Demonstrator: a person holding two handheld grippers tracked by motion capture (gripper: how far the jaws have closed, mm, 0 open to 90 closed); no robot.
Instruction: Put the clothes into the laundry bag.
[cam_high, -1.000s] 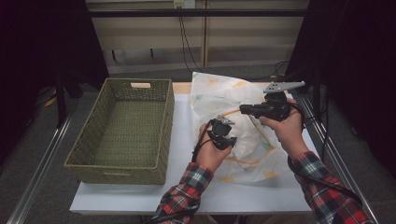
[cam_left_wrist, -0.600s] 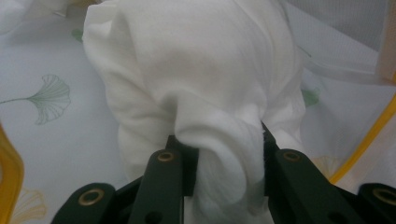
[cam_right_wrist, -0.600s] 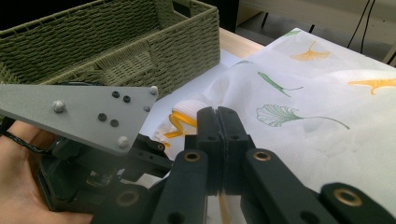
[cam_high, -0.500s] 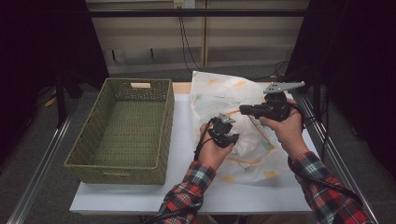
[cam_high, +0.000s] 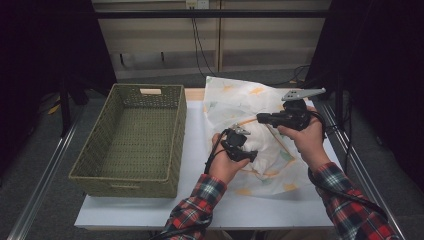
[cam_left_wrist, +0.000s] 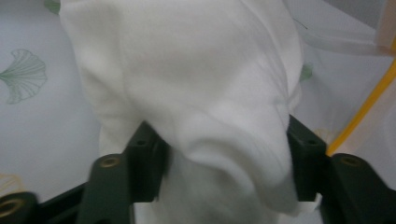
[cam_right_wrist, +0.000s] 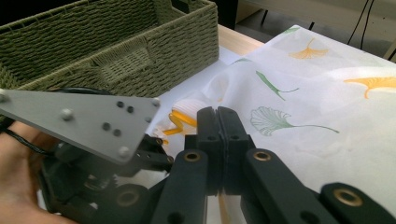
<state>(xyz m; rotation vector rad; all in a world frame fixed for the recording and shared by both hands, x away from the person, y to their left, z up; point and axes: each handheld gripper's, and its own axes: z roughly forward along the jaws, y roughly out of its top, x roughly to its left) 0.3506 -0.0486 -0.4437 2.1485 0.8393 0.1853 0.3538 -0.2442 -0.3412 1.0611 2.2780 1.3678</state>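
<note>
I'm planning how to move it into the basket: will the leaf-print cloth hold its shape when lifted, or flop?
Probably floppy: the leaf-print cloth lies rumpled on the table, and a soft bunched fold sags between the left gripper, whose jaws have just been opening. It looks thin and light, so it would likely drape and trail. The right gripper is shut.

No words, labels, brands, numbers or signs can be read anywhere. The cloth carries only printed leaf shapes in green and orange, with no lettering. The basket bears a small pale tag on its far wall, too small to tell whether anything is written on it.
</note>
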